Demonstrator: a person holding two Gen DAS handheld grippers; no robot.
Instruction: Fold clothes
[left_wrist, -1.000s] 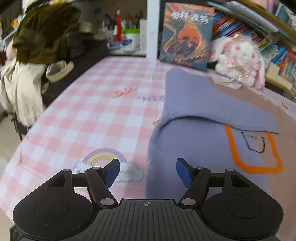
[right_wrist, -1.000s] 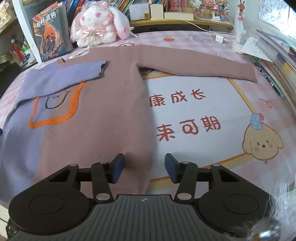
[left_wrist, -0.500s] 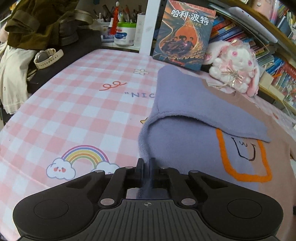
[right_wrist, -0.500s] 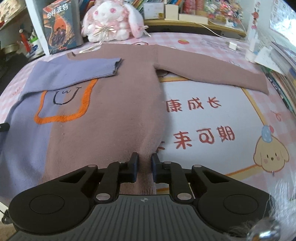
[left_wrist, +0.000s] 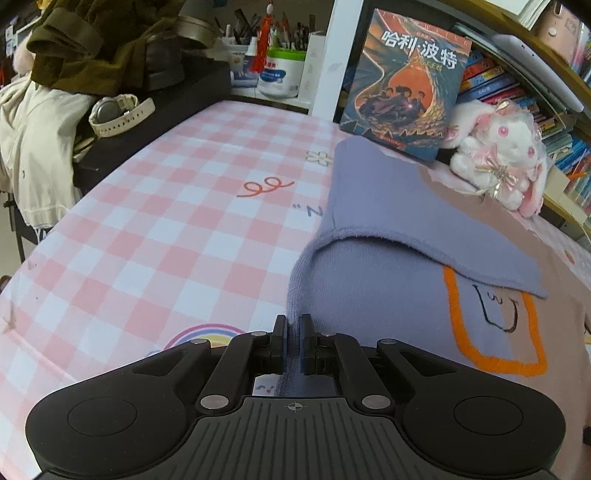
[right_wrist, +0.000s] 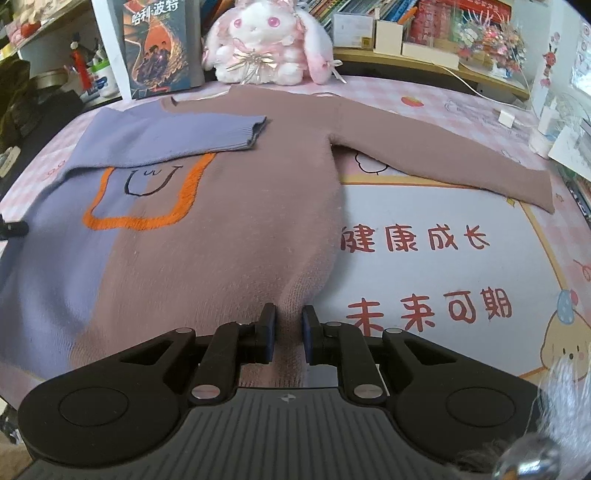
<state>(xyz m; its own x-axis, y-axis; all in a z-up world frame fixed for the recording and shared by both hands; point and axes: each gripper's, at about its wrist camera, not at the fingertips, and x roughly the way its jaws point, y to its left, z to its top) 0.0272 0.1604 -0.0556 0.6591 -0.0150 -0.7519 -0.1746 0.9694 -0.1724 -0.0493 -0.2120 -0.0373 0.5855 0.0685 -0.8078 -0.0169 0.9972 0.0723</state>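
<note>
On the counter (left_wrist: 155, 236), which is covered in a pink checked cloth, I find the sweater (right_wrist: 229, 229) lying flat, chest up, its lilac half toward my left and its brown half toward my right. The lilac sleeve (right_wrist: 166, 136) is folded across the chest, partly over the orange-outlined patch (right_wrist: 147, 195); the brown sleeve (right_wrist: 436, 151) lies stretched out over the printed mat (right_wrist: 443, 266). My left gripper (left_wrist: 293, 341) has just been closing and is now clenched on the lilac side edge near the hem, with fabric pinched between the pads. My right gripper (right_wrist: 288, 332) has likewise been closing and now grasps a raised fold of the brown edge near the hem. At the far end of the counter stand a book (left_wrist: 404, 81) and a plush rabbit (right_wrist: 266, 40), both just beyond the sweater's collar.
</note>
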